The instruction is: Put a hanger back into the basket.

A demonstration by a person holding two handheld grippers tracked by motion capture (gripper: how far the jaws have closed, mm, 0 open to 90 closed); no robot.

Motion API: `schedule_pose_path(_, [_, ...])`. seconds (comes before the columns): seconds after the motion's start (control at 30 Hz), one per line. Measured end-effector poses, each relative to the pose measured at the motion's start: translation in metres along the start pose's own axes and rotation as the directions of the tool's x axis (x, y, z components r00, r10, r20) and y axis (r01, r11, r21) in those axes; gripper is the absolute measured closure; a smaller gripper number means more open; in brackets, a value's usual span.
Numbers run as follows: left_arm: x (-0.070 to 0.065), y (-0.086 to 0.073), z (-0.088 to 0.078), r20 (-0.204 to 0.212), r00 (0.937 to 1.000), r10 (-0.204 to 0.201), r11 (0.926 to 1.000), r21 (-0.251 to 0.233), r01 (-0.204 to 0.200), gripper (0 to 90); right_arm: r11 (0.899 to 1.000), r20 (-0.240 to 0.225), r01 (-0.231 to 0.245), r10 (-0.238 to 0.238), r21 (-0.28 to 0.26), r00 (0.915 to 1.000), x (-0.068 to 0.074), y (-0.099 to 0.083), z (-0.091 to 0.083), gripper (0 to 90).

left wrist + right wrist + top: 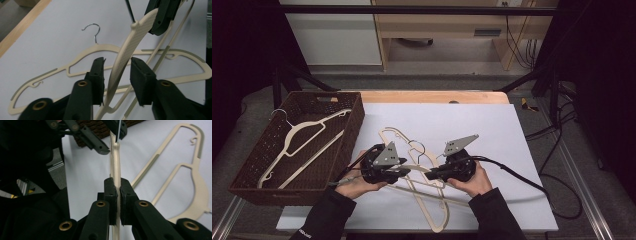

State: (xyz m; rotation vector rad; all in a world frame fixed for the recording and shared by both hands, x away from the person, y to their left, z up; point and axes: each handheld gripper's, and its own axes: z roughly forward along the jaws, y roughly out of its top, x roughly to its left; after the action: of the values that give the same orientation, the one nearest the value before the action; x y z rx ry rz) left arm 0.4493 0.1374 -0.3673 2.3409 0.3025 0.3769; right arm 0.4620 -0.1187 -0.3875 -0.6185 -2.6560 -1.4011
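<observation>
3 hangers point(414, 172), 1 basket point(354, 125).

Black grippers point(412, 171), brass-looking rivets, grey plates, black cables, dark sleeves.

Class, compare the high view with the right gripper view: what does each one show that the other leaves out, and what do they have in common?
High view alone: a cream hanger lying inside the basket, and both hands. Right gripper view alone: the right gripper shut on the lifted hanger, pads pressed against its edge. Both: the white table sheet and another hanger lying flat on it.
</observation>
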Motion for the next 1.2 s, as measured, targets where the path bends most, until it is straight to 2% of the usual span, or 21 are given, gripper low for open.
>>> schedule_pose_path(0.07, [0.0, 0.0, 0.0, 0.008, 0.9999, 0.014, 0.9998, 0.013, -0.014, 67.8, 1.0, -0.011, 0.009, -0.009, -0.007, 0.9999, 0.002, 0.0, 0.0, 86.5])
schedule_pose_path(0.17, [-0.004, 0.001, 0.002, 0.018, 0.9983, 0.056, 0.9975, 0.043, -0.057, 69.4, 1.0, -0.03, 0.014, -0.014, -0.016, 0.9994, 0.004, 0.001, -0.002, 86.5])
schedule_pose_path(0.2, [-0.005, 0.001, 0.003, 0.022, 0.9985, 0.05, 0.9981, 0.035, -0.051, 70.4, 1.0, -0.034, 0.022, -0.023, -0.016, 0.9992, 0.004, 0.001, -0.003, 86.5])
schedule_pose_path(0.23, [-0.004, 0.002, 0.002, 0.024, 0.9977, 0.063, 0.9971, 0.043, -0.064, 71.3, 1.0, -0.037, 0.026, -0.027, -0.016, 0.999, 0.004, 0.001, -0.003, 86.5])
schedule_pose_path(0.3, [-0.004, 0.002, 0.002, 0.032, 0.9982, 0.051, 0.998, 0.036, -0.053, 74.1, 0.999, -0.04, 0.04, -0.041, -0.013, 0.9984, 0.005, 0.001, -0.003, 86.5])
schedule_pose_path(0.43, [-0.005, 0.004, 0.001, 0.035, 0.9966, 0.075, 0.9944, 0.071, -0.077, 75.6, 0.999, -0.039, 0.045, -0.045, -0.011, 0.9982, 0.006, 0.0, -0.004, 86.2])
schedule_pose_path(0.5, [-0.007, 0.005, -0.001, 0.03, 0.9968, 0.075, 0.9942, 0.075, -0.077, 76.9, 0.998, -0.023, 0.063, -0.064, -0.022, 0.9977, 0.006, 0.0, -0.004, 84.4])
schedule_pose_path(0.6, [-0.009, 0.005, -0.006, 0.037, 0.9981, 0.049, 0.9978, 0.043, -0.051, 79.7, 0.994, 0.032, 0.085, -0.083, -0.068, 0.996, 0.007, 0.001, -0.008, 77.1])
schedule_pose_path(0.77, [-0.018, 0.009, -0.012, 0.046, 0.9982, 0.039, 0.9992, 0.01, -0.04, 84.3, 0.986, 0.063, 0.093, -0.085, -0.14, 0.9944, 0.009, 0.004, -0.017, 64.7])
schedule_pose_path(0.87, [-0.023, 0.011, -0.015, 0.034, 0.9994, 0.008, 0.9998, -0.019, -0.007, 86.2, 0.98, 0.126, 0.123, -0.104, -0.158, 0.9866, 0.012, 0.004, -0.021, 56.5])
schedule_pose_path(0.93, [-0.025, 0.012, -0.016, 0.023, 0.9995, -0.023, 0.9992, -0.032, 0.024, 86.3, 0.973, 0.182, 0.138, -0.104, -0.184, 0.9778, 0.014, 0.004, -0.026, 45.7])
schedule_pose_path(1.0, [-0.024, 0.012, -0.019, 0.021, 0.9986, -0.049, 0.9981, -0.037, 0.05, 86.3, 0.962, 0.223, 0.158, -0.108, -0.222, 0.9689, 0.016, 0.005, -0.033, 39.5])
schedule_pose_path(1.1, [-0.024, 0.013, -0.026, -0.009, 0.9953, -0.097, 0.9931, -0.067, 0.096, 86.3, 0.948, 0.276, 0.168, -0.091, -0.27, 0.9569, 0.02, 0.004, -0.048, 32.3])
schedule_pose_path(1.2, [-0.021, 0.017, -0.04, -0.053, 0.9876, -0.148, 0.9838, -0.11, 0.142, 86.3, 0.943, 0.341, 0.166, -0.061, -0.289, 0.9382, 0.022, -0.001, -0.062, 28.0])
